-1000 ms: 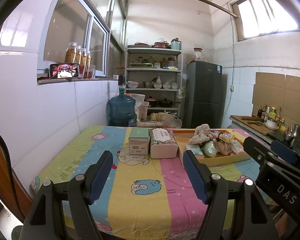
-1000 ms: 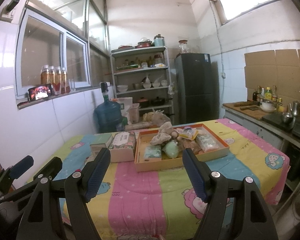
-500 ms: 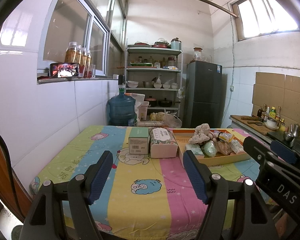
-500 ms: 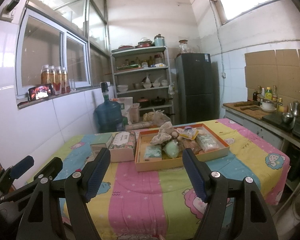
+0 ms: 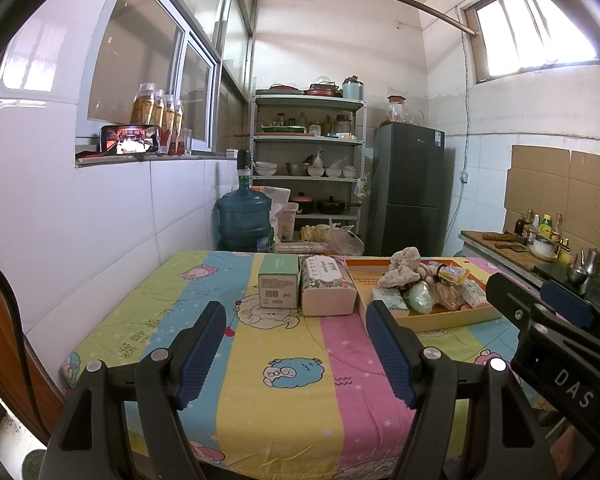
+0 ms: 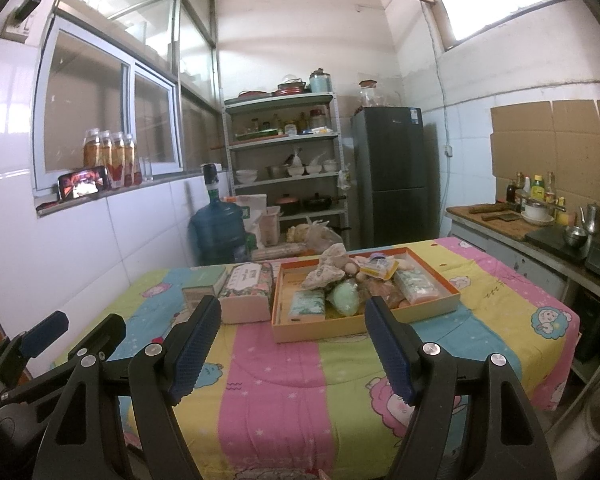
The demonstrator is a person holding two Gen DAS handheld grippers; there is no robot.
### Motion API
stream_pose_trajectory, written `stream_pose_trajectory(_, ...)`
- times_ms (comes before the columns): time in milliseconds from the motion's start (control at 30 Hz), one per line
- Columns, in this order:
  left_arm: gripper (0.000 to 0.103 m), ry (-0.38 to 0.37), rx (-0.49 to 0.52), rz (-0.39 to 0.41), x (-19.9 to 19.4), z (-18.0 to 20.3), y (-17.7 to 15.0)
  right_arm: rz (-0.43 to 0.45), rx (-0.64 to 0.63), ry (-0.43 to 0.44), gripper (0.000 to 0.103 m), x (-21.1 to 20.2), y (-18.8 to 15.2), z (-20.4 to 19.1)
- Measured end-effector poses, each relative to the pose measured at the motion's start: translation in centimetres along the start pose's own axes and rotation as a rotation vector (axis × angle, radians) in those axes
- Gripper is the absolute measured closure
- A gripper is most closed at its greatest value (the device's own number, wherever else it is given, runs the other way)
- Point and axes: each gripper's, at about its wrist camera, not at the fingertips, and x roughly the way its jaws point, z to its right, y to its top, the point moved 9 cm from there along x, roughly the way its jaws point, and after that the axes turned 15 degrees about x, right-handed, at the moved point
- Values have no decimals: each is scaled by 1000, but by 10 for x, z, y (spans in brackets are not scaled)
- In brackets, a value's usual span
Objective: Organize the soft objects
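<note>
An orange shallow box (image 6: 432,312) (image 5: 456,318) sits on the far half of the table and holds several soft items: a grey crumpled cloth (image 6: 326,270), a green pouch (image 6: 346,298), tissue packs (image 6: 308,304) and small packets. A floral tissue pack (image 5: 326,286) (image 6: 246,290) and a green carton (image 5: 279,286) lie left of it. My left gripper (image 5: 296,346) is open and empty above the near table. My right gripper (image 6: 292,342) is open and empty, short of the box. The right gripper also shows in the left wrist view (image 5: 540,312).
The table has a striped cartoon cloth (image 6: 340,368). A white tiled wall (image 5: 80,232) runs along the left. Behind the table stand a blue water jug (image 5: 242,220), a metal shelf (image 5: 308,168) and a dark fridge (image 5: 410,188). A counter with kitchenware (image 6: 540,228) is on the right.
</note>
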Motion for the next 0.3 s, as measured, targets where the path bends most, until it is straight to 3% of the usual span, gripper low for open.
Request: stream_pose_trajectory(300,28,11,-12,-7,2,-2,-5,0,1,0,27,0,0,-1)
